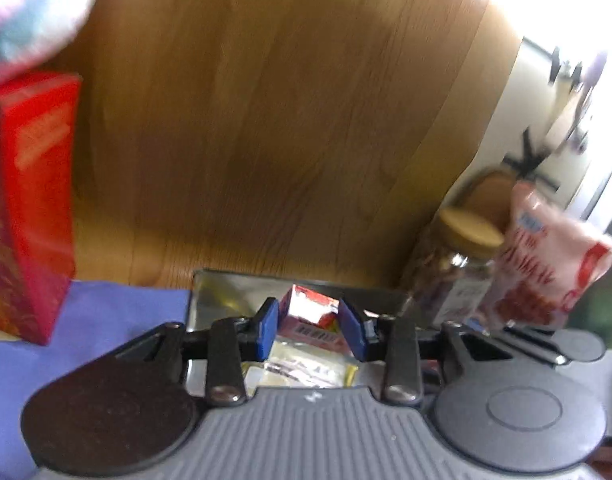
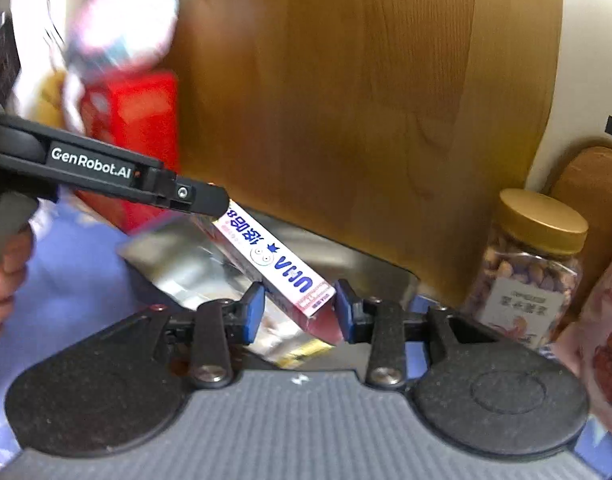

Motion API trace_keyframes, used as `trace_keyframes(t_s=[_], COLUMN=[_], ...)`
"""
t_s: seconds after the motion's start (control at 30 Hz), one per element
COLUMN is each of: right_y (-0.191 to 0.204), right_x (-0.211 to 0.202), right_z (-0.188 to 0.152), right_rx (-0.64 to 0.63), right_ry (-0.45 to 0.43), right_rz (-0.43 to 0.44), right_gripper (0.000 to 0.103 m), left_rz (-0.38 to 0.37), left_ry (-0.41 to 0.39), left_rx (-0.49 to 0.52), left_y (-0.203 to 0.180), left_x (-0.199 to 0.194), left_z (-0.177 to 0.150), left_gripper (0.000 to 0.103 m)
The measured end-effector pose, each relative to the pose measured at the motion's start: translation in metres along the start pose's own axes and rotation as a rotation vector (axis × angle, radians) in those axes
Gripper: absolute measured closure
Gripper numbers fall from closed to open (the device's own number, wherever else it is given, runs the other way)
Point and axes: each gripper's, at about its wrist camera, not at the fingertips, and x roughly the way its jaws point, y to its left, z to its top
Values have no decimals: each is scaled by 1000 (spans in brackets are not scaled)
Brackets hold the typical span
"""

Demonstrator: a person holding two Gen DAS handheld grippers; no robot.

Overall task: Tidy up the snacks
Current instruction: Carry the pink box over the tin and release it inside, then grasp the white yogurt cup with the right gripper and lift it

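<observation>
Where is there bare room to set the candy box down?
Free: the metal tray, with bare floor at its left end, beside the red box. Crowded: the right side, where the nut jar and pink bag stand close together.

White lettering "GenRobot.AI" runs along the black arm of the left hand-held gripper (image 2: 221, 204), and blue letters "UHA" stand on the long pink-and-white candy box (image 2: 279, 266), while print on the other packs is too blurred to read.

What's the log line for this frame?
left claw: shut on candy box | right claw: open around its other end | metal tray: below
</observation>
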Motion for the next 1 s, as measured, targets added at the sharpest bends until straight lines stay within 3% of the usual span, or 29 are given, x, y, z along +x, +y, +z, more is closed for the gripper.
trace_keyframes(t_s=[0.1,0.2,0.33,0.47,0.63,0.67,0.8,1.0], right_y=[1,-1,-6,9,28,30,18,-14], right_x=[2,-24,-68,-59,-19,-16,-32,-114], right_z=[-4,-9,-34,-67,-68,-70,-78,-121], right_rx=[-9,38,194,299,298,295,357,663], right_ry=[0,-72,-151,-62,8,19,-4,-146], right_rz=[-68,-59,36,123,50,23,44,312], right_gripper=[57,57,58,58,58,69,70,69], left_rz=[18,31,7,-8,-17,-18,-32,-123], left_ry=[45,-1,-62,-21,34,44,62,64], left_rx=[21,49,40,9,-19,-23,-31,-28], left_y=[-4,-4,4,5,2,2,1,-14], left_x=[17,-2,-47,-68,-69,-69,-76,-103], left_z=[-3,-7,-17,-36,-61,-65,-79,-102], left_gripper=[68,63,61,61,61,61,61,61])
